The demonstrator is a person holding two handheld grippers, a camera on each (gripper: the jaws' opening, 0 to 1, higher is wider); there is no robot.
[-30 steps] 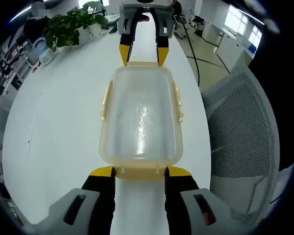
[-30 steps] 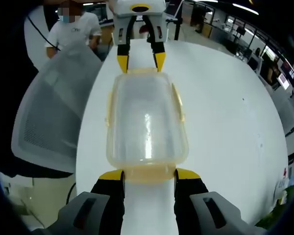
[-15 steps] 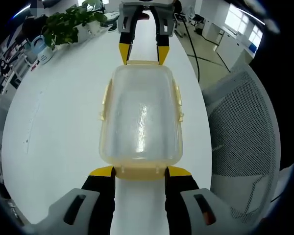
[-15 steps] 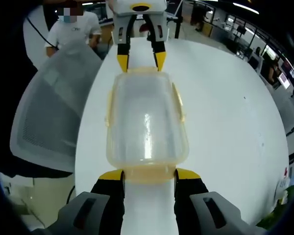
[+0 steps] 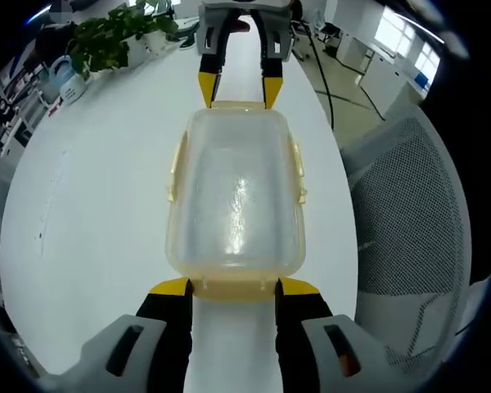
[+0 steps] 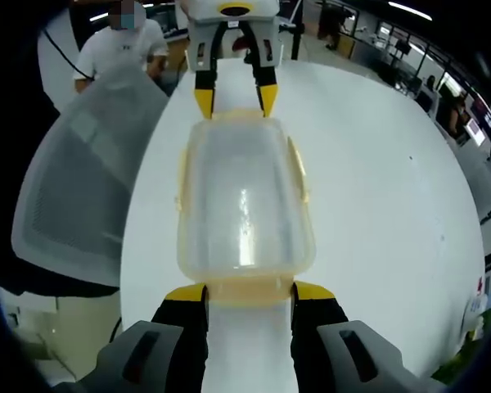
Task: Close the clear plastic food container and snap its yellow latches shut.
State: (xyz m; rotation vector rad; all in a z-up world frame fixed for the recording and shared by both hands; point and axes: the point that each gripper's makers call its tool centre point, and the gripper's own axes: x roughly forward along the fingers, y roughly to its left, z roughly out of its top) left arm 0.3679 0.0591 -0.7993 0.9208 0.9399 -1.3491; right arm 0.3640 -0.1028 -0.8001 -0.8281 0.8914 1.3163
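Lengthwise between my two grippers lies the food container (image 5: 235, 201) on the white desk (image 5: 98, 205), lid on. My left gripper (image 5: 233, 288) straddles its near end latch (image 5: 233, 287), jaws spread; my right gripper (image 6: 249, 293) straddles the far one (image 6: 247, 291), equally near.

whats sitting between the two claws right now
The clear plastic food container, lid on, spans the gap between the left claw and right claw, seen in the left gripper view.

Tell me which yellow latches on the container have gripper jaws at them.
The two end latches: the left gripper straddles one, the right gripper the opposite one. The long-side latches have no jaws at them.
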